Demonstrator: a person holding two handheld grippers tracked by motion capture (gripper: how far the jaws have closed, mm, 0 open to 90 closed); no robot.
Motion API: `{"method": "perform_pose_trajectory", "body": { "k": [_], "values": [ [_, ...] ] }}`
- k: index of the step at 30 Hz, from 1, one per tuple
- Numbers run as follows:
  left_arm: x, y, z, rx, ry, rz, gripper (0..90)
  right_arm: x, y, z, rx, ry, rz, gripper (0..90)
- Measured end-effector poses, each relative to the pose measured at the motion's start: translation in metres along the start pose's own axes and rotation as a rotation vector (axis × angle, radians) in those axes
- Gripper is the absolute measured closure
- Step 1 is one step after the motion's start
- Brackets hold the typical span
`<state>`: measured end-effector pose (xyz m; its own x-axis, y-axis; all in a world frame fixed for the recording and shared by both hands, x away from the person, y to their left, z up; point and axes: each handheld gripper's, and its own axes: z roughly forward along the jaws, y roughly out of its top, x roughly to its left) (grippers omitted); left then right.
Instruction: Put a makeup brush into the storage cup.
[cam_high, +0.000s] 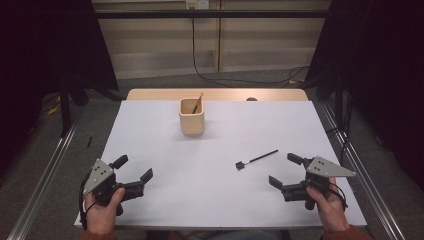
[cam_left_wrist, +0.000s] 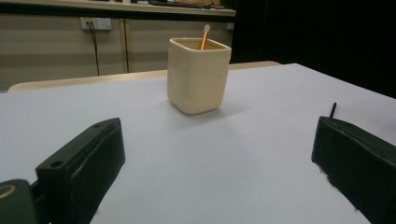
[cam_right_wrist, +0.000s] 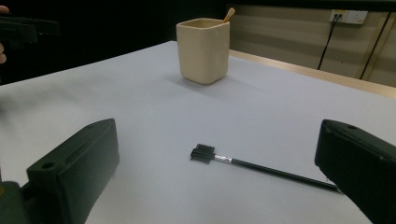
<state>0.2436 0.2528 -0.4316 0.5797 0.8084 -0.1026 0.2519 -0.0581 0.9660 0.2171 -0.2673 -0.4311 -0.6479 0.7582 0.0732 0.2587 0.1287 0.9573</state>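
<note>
— Where is the small black brush (cam_high: 256, 159) lying right now?

— It is lying flat on the white surface (cam_high: 210, 190), toward the right side, just ahead of the right gripper (cam_high: 287, 170). In the right gripper view the brush (cam_right_wrist: 261, 167) is sitting between the two jaws but farther out, its bristled head pointing left and its thin handle running toward the right jaw. Nothing is touching it.

— How are that gripper's jaws standing?

— They are gaping wide, with nothing between them. A hand (cam_high: 327, 202) is holding the gripper low over the near edge of the surface.

— And the other side?

— The left gripper (cam_high: 134, 167) is being held by the other hand (cam_high: 102, 210) near the left corner, well apart from the brush. Its jaws are also spread wide and gripping nothing.

— What else is standing there?

— A cream square cup (cam_high: 192, 116) is standing upright near the far middle of the surface, with a thin wooden stick (cam_high: 197, 103) leaning inside it. The left gripper view is facing that cup (cam_left_wrist: 198, 75) straight on.
</note>
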Motion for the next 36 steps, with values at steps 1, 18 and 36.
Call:
{"method": "perform_pose_trajectory", "body": {
  "k": [1, 18, 36],
  "values": [
    [0.000, 0.000, 0.000, -0.004, -0.002, -0.004, 2.6, -0.001, 0.002, 0.003, 0.015, 0.013, -0.002, 0.0],
    [0.000, -0.001, -0.002, -0.001, -0.003, 0.008, 2.6, -0.032, 0.026, 0.030, 0.036, 0.003, -0.020, 0.0],
    [0.006, -0.001, -0.006, -0.010, 0.015, 0.005, 2.5, -0.056, 0.054, 0.069, 0.155, -0.029, -0.016, 0.8]
  ]
}}
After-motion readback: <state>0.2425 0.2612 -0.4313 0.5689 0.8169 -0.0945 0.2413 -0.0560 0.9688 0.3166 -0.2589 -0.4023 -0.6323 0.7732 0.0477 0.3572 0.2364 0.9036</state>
